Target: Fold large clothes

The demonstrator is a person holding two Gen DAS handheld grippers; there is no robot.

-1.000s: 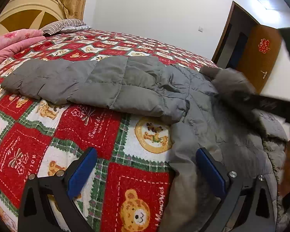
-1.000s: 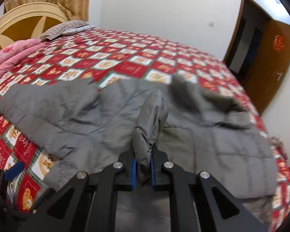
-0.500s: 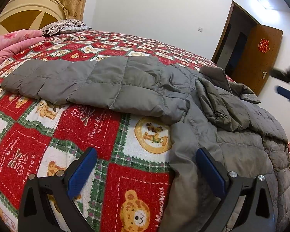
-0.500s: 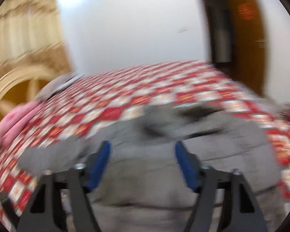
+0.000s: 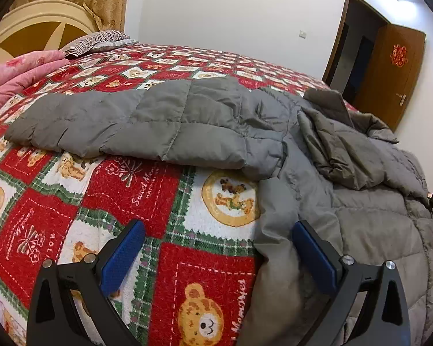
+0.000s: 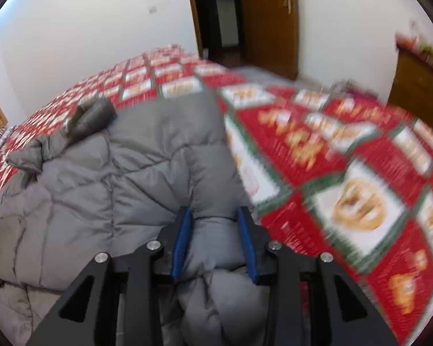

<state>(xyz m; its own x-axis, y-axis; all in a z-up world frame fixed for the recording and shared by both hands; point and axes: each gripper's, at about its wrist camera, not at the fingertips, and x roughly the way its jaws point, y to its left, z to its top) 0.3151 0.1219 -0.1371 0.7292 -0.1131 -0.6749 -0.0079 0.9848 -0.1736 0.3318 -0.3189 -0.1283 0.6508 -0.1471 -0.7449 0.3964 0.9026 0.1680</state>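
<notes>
A large grey padded jacket [image 5: 317,155] lies spread on a bed; one sleeve [image 5: 135,124] stretches to the left. My left gripper [image 5: 216,256] is open and empty, low over the bedspread, with its right finger at the jacket's near hem. In the right wrist view the jacket [image 6: 124,178] fills the left half, with a bunched fold [image 6: 92,115] at its far side. My right gripper [image 6: 215,222] is closed partway around a thick puffy edge of the jacket, and the blue pads [image 6: 183,239] press the fabric on both sides.
The bed has a red, white and green teddy-bear bedspread [image 5: 80,201]. Pink bedding [image 5: 20,72] and a striped pillow [image 5: 98,39] lie by the headboard [image 5: 34,34]. A brown door [image 5: 395,69] stands open at the far right. A wooden cabinet [image 6: 418,83] stands beyond the bed.
My right gripper let go of the raised jacket fold, opened, swung to the right side of the jacket and closed around its thick edge. The left gripper has not moved.
</notes>
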